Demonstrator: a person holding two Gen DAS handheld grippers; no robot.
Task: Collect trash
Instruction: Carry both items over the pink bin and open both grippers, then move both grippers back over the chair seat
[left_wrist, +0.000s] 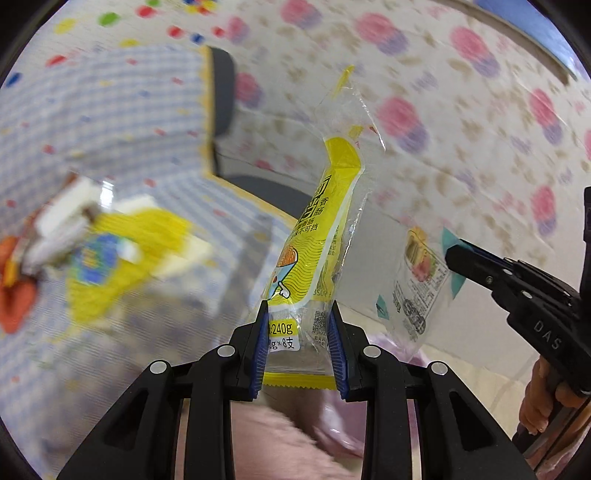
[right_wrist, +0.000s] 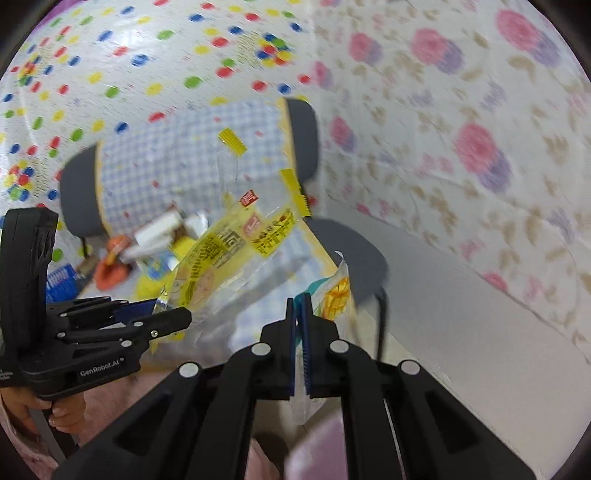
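**With two wrappers lifted, more litter waits**

Left wrist: left claw (left_wrist: 299, 332) grips yellow sausage wrapper (left_wrist: 317, 236), raised; trash heap (left_wrist: 92, 251) at 9 o'clock on bench (left_wrist: 122, 122).

Right wrist: right claw (right_wrist: 300, 328) clamps teal-edged wrapper (right_wrist: 334, 291). Collection looks partly done.

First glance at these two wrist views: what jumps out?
The tall yellow-and-clear plastic sausage wrapper stands upright at centre, pinched in the left tongs. To its right, the right tongs clamp a smaller clear snack wrapper with teal corners. Behind, blurred trash lies heaped on a blue checked cloth.
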